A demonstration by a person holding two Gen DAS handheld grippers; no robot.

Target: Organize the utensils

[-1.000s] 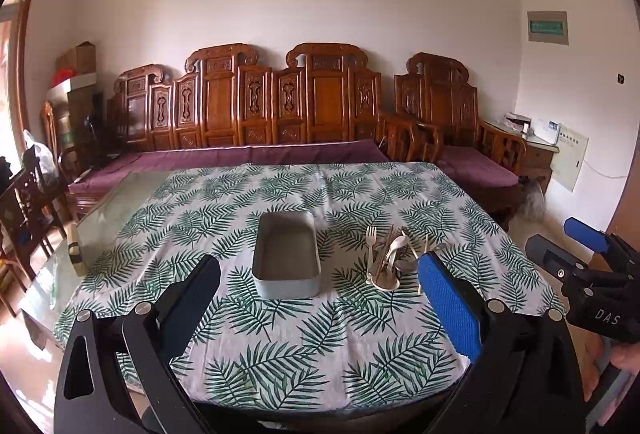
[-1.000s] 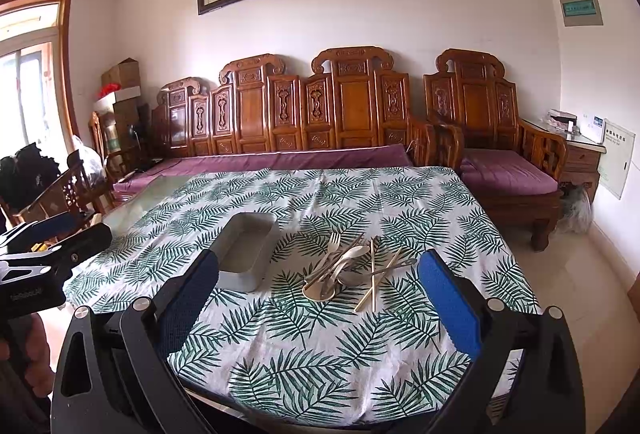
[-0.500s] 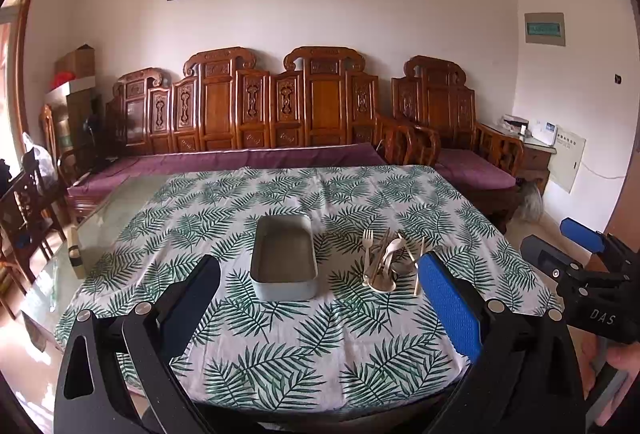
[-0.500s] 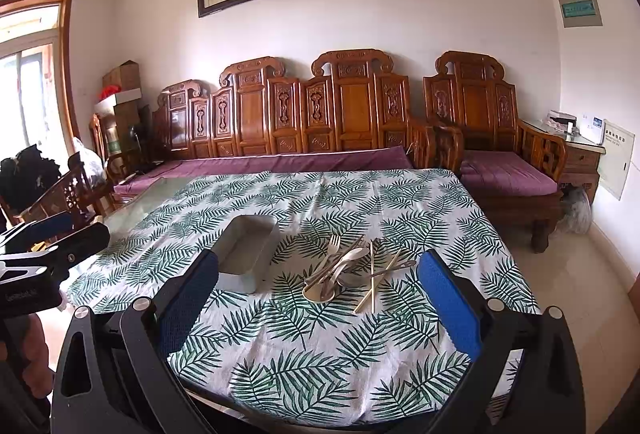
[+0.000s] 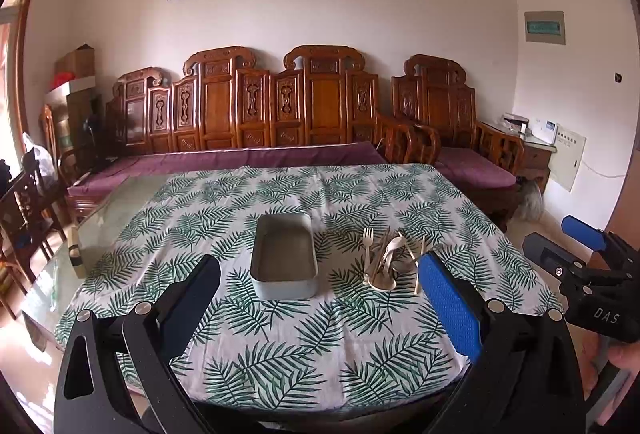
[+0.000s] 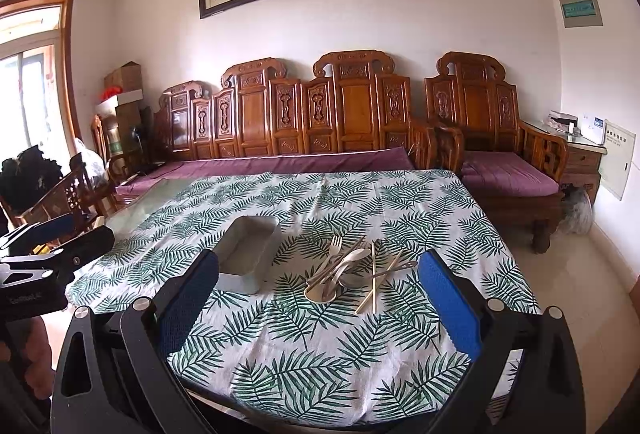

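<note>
**Utensils heaped beside grey tin, both tools wide apart and holding nothing**

Utensils (image 6: 352, 270) lying in one loose crossed pile on the leaf-print cloth (image 6: 320, 346) of the surface, just right of the tin. Long axes mostly running from the near edge toward the far sofa, slightly fanned. Counted in the pile: one fork (image 6: 334, 248) with tines pointing away toward the sofa; one pale spoon (image 6: 320, 292) with bowl at the near end; two chopsticks (image 6: 373, 282) crossing near their far ends. Metal pieces tangled underneath, number not clear.

One rectangular grey tin (image 5: 285, 257), open-topped, long axis also running near to far; apart from the pile, not touching it.

Left tool (image 5: 318, 308) spread wide, gripping nothing, hovering at the near edge with tin and pile seen between its fingers. Right tool (image 6: 318, 308) likewise spread wide, nothing held, aimed over the pile.
</note>
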